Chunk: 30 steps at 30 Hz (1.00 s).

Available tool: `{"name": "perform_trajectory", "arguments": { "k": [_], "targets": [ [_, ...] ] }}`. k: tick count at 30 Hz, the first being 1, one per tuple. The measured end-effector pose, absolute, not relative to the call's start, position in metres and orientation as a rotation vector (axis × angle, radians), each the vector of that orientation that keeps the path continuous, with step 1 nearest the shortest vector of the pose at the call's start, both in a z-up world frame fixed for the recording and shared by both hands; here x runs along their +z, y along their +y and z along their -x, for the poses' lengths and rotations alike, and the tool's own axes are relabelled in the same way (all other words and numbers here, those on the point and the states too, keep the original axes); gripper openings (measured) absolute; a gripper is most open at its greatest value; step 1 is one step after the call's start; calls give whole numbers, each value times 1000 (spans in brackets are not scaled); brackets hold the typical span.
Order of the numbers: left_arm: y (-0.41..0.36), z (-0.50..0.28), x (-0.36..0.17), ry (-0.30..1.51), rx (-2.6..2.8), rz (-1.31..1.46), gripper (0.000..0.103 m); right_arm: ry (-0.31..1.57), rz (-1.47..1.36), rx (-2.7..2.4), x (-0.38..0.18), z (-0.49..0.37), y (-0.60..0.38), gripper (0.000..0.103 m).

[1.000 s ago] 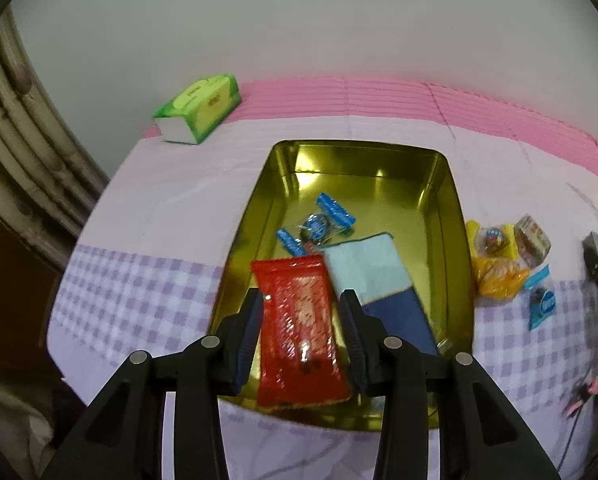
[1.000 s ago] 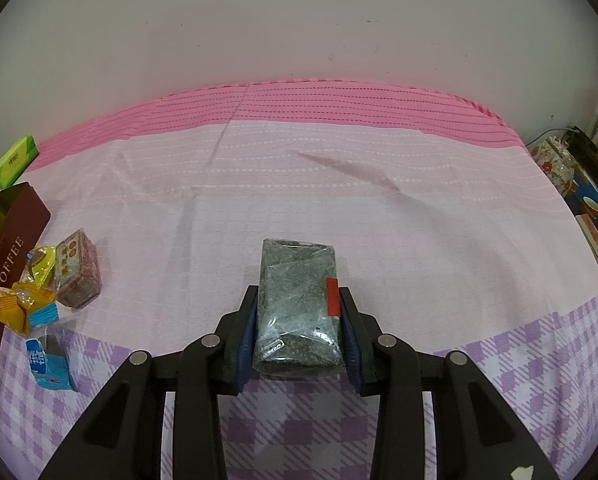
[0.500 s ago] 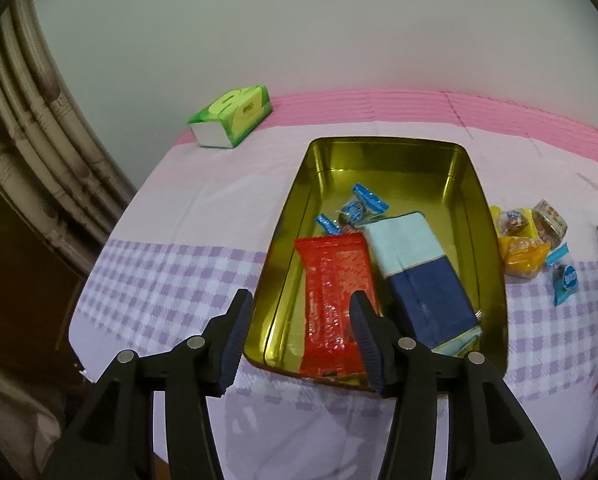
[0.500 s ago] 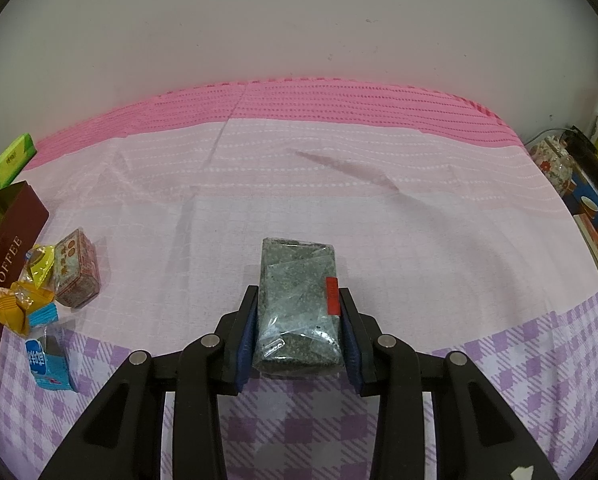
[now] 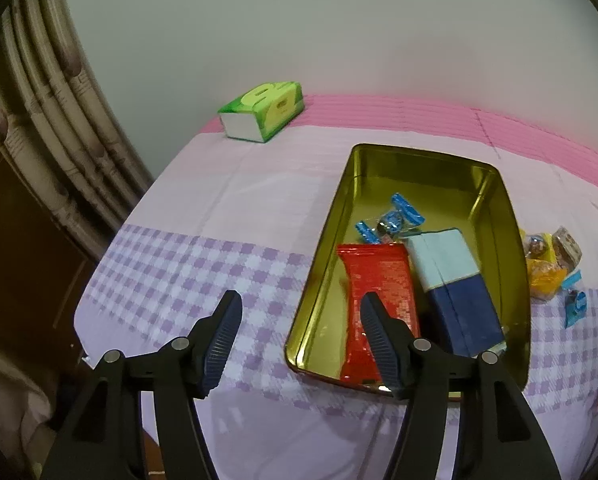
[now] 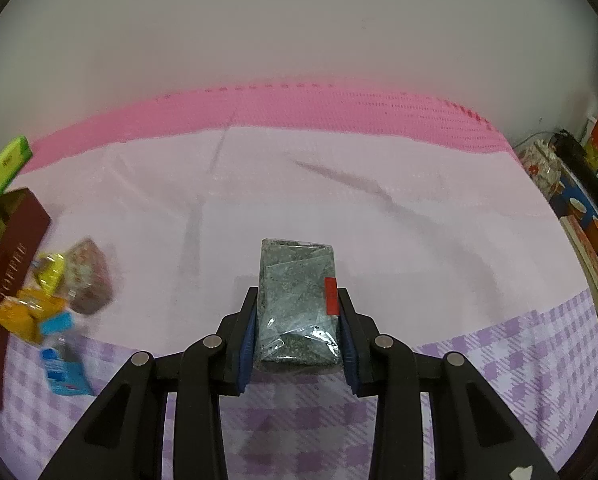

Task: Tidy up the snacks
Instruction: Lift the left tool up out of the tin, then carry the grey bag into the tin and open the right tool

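Two grippers here, doing different things. The right gripper (image 6: 297, 330) has its jaws clamped on a clear grey-green snack pack (image 6: 297, 300), pads pressed against both long sides. The pack's long axis runs straight along the fingers, pointing away from the camera toward the wall, and it sticks out well past the fingertips above the pink and purple-checked tablecloth (image 6: 379, 208). A small red label sits on its right edge, too small to read.

The left gripper (image 5: 301, 322) has its jaws spread wide with nothing between them. It hangs over the cloth at the near left corner of the gold tin (image 5: 415, 164), and its right finger overlaps the tin's near end in the view.

Inside the tin, a red packet (image 5: 379, 284) lies flat with its long axis running near to far, right beside a light-and-dark blue box (image 5: 455, 280) that lies almost parallel, tilted slightly. Behind them sit a few blue-wrapped candies (image 5: 395, 220).

Just right of the tin is a loose pile of small snacks (image 5: 547, 260) in yellow, orange and blue wrappers. In the right view the tin's maroon side (image 6: 7, 280) shows lettering that looks like "TOFFEE", though it's blurry. A green tissue pack (image 5: 265, 110) sits at the far edge of the cloth near the wall; I can't read its print.
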<state>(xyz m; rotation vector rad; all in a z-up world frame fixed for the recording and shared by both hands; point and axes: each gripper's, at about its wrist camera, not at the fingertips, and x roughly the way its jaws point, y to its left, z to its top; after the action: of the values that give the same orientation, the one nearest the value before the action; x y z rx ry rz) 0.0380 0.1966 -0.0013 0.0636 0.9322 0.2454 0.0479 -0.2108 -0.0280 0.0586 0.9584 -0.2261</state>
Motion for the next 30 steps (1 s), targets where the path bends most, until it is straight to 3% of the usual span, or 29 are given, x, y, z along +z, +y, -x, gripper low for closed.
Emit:
{"name": "perform_trajectory", "arguments": {
  "k": [18,30],
  "targets": [
    [226,-39,-5,969,317,32,63,911,-30,181,30,-63,-62,33],
    [233,-42,-11,1002,329,76,63,959,27,296,20,-88,17,33]
  ]
}}
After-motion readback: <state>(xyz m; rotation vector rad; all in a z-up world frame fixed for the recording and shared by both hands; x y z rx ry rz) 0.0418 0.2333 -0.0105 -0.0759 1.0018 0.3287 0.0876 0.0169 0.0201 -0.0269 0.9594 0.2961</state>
